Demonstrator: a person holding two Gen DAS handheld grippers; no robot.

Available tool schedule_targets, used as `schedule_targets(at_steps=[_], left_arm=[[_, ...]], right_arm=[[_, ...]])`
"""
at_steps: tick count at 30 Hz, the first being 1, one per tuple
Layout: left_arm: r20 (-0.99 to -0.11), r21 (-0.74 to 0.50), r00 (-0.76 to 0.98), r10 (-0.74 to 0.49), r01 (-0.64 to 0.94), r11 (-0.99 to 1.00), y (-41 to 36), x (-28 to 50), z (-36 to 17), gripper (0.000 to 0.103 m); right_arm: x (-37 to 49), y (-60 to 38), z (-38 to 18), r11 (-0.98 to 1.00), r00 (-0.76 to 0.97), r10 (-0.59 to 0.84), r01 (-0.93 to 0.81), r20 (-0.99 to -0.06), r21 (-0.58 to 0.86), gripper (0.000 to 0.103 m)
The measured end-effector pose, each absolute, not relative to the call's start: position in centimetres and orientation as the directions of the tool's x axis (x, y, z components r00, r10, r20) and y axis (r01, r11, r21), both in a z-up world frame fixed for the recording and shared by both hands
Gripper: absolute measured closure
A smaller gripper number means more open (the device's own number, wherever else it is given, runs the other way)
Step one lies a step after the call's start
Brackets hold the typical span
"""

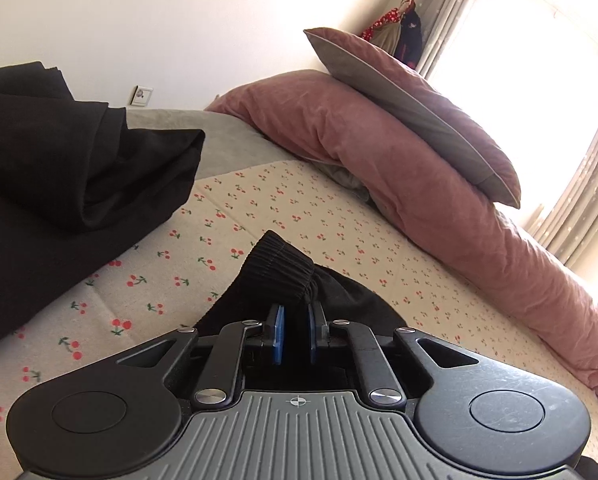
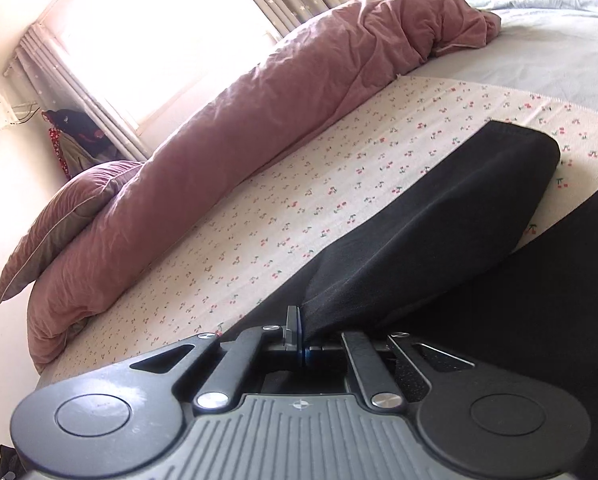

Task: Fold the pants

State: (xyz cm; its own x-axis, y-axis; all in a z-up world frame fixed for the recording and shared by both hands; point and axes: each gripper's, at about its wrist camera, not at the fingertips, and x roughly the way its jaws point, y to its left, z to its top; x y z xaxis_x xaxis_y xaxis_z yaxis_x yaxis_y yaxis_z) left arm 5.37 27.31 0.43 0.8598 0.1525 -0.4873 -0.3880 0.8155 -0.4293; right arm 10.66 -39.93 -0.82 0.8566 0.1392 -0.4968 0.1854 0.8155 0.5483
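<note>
We are holding the pants point(image 1: 59, 168) on the bed point(image 1: 339, 240) with both grippers, each pinching a different part of the black cloth. The left gripper point(image 1: 297, 330) is clamping the ribbed elastic band point(image 1: 279, 272), which is bunching up just ahead of its blue pads point(image 1: 278, 332); the jaws are nearly together with cloth between them. The right gripper point(image 2: 299, 338) is closing on a fold edge of the pants point(image 2: 439, 220), its jaws pressed tight on the fabric.

From the right gripper the cloth is running forward and to the right as a long flat leg, its long axis lying roughly along the cherry-print sheet point(image 2: 299, 208) toward the far cuff end. From the left gripper the bulk of the pants is lying to the left, heaped and creased, well apart from the clamped band.

We judge that the coming move turns on this axis: the gripped ends must travel along the leg toward the far end. Both grippers are held low, near the sheet, and pointing forward across the bed toward the pink duvet point(image 2: 219, 140) and pillow point(image 1: 411, 108).
</note>
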Motion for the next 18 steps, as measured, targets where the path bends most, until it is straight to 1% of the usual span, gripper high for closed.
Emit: schedule_targets(at_steps=[3,8,14,18], left_arm=[[-0.527,-0.417,0.840,0.124,-0.384,0.824,28.1,3.5,0.8,0.093],[-0.623,-0.391,0.777,0.089,-0.408,0.825,29.4,1.4,-0.2,0.093],[-0.682,-0.388,0.729,0.054,-0.423,0.818,30.4,-0.1,-1.5,0.093],[-0.713,-0.371,0.700,0.049,-0.435,0.820,30.5,-0.6,-2.0,0.093]], right_arm=[[8.8,-39.3,1.3,0.841,0.856,0.134,0.168,-0.499,0.514,0.101],[5.6,-38.0,2.9,0.896,0.829,0.109,0.157,-0.548,0.416,0.101],[2.2,-38.0,1.2,0.919,0.793,0.083,0.172,-0.603,0.354,0.101],[1.1,-38.4,-0.3,0.918,0.760,0.083,0.194,-0.645,0.346,0.101]])
